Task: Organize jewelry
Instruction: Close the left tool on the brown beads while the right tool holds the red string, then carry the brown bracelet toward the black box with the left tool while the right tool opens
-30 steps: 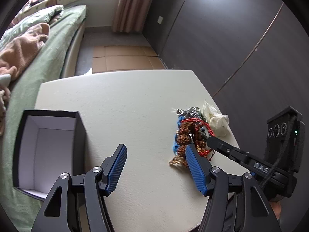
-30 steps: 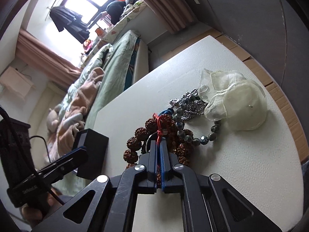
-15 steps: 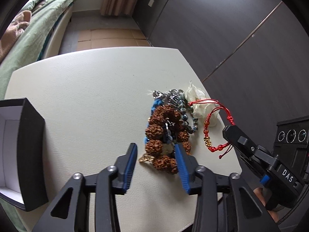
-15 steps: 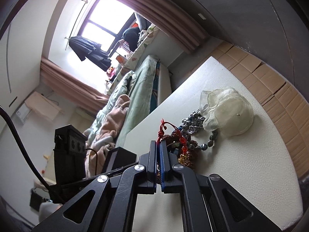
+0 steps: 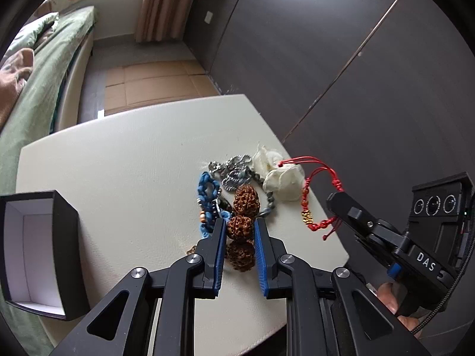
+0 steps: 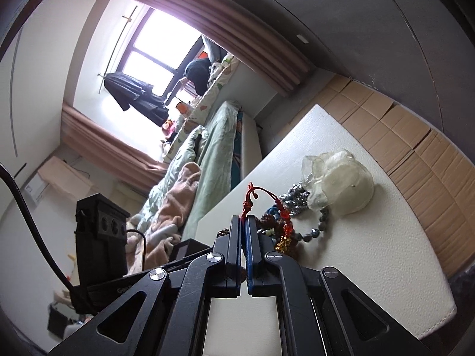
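Left gripper (image 5: 240,230) is clamped on the brown rudraksha-bead bracelet (image 5: 242,213): one big knobbly bead is squeezed between the blue pads (image 5: 220,247), another bead sits just behind it deeper in the jaws, a third just ahead of the tips. That bracelet is on the cream table (image 5: 124,160), in the jewelry pile near the right edge.

Right gripper (image 6: 244,219) has its pads pressed together on the cord of the red string bracelet (image 5: 314,195). Bracelet is lifted off the table and hangs from the tips as an open loop; small gold charm (image 5: 308,216) at the low end, red beads along the cord. In the right wrist view the knotted end (image 6: 251,192) sticks up past the fingertips and the beaded part drops to the right.

Rest of the pile, all touching or overlapping:
- blue braided bracelet (image 5: 207,190), just left of the brown beads
- silver chain piece (image 5: 234,172), behind the brown beads
- grey bead strand (image 5: 268,201), running from the silver piece toward the left gripper's right finger
- sheer white organza pouch (image 5: 282,178), at the far right of the pile, crumpled

Black box (image 5: 38,252) with white interior sits open at the table's left edge, well apart from the pile. Can't tell if anything is inside; the visible part looks bare white.
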A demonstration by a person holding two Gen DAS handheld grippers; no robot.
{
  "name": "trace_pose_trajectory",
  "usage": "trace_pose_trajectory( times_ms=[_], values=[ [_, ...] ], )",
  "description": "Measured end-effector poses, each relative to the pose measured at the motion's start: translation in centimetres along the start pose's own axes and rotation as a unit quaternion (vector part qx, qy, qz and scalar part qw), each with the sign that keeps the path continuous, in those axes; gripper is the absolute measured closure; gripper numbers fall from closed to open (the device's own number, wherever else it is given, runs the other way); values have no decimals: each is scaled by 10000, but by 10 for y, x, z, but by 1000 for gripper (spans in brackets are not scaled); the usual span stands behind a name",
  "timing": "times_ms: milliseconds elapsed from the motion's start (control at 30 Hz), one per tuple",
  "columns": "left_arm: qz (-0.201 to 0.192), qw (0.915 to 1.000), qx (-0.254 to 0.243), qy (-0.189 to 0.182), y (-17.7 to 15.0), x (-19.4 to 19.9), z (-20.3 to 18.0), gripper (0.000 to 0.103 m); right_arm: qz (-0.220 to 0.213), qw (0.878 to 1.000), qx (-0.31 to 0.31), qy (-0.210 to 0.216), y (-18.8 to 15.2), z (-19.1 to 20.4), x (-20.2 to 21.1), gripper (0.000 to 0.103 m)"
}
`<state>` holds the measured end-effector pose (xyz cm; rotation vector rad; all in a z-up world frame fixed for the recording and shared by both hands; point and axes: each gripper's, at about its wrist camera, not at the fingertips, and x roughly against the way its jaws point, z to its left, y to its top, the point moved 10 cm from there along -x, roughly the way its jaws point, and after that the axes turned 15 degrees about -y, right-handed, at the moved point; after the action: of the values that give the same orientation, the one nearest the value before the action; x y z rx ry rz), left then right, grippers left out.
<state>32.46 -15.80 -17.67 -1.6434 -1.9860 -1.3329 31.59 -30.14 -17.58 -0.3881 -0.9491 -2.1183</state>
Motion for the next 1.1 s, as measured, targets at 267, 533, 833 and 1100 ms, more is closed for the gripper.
trace_pose_trajectory(
  times_ms=[267, 533, 833, 1100],
  values=[
    [-361, 9993, -34, -109, 5, 41, -5, 83, -53, 9998, 189, 76, 4, 34, 5, 98],
    [-779, 9969, 80, -19, 11, 91, 15, 83, 34, 9991, 369, 217, -3, 75, -6, 98],
    [-1196, 9921, 279, 270, 17, 146, 54, 83, 366, 9956, 673, 545, -24, 142, -44, 98],
    [-1530, 9855, 472, 557, 18, 192, 90, 83, 841, 9896, 900, 747, -54, 190, -84, 98]
  ],
)
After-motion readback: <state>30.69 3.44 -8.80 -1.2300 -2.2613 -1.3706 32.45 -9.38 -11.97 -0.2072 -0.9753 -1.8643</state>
